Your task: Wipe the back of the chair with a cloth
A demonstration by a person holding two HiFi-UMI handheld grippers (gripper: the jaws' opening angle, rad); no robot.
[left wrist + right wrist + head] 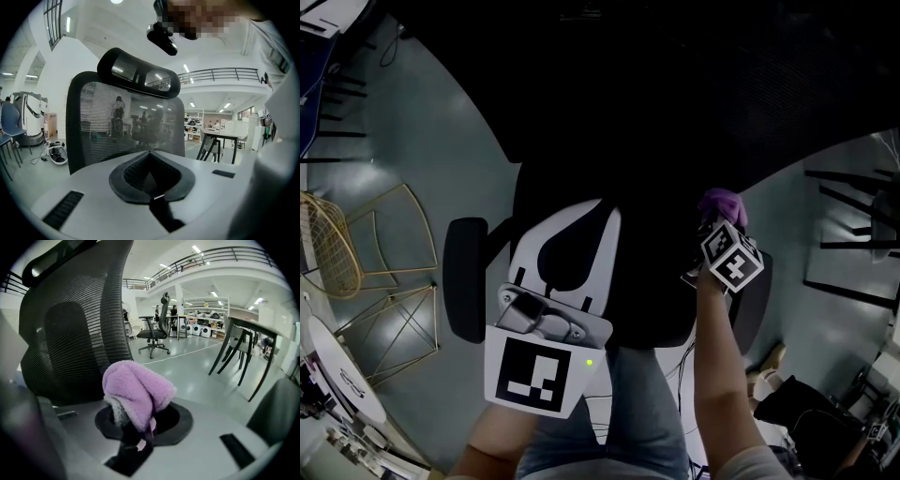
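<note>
Cloth [136, 392]: a lilac, fleecy wad, bunched into a rounded lump with a paler grey fold on its underside. It stood at the right edge of the chair's back [70, 333], a black mesh panel in a dark frame with a curved headrest [138, 77] on top.

Concealment: in the head view the chair was one dark mass, its mesh lost, and only a small tuft of the cloth showed above the right marker cube [733, 261]. The cloth's lower end was buried in the tongs. The two gripper views cut off the seat and base. No view settled whether the cloth touched the mesh or merely lay just beside it.

Right tongs [135, 427]: clamped on the cloth's lower end, the wad bulging out above them.

Left tongs [151, 176]: jaws brought together with nothing between them, pointing at the chair's back and clear of it.
</note>
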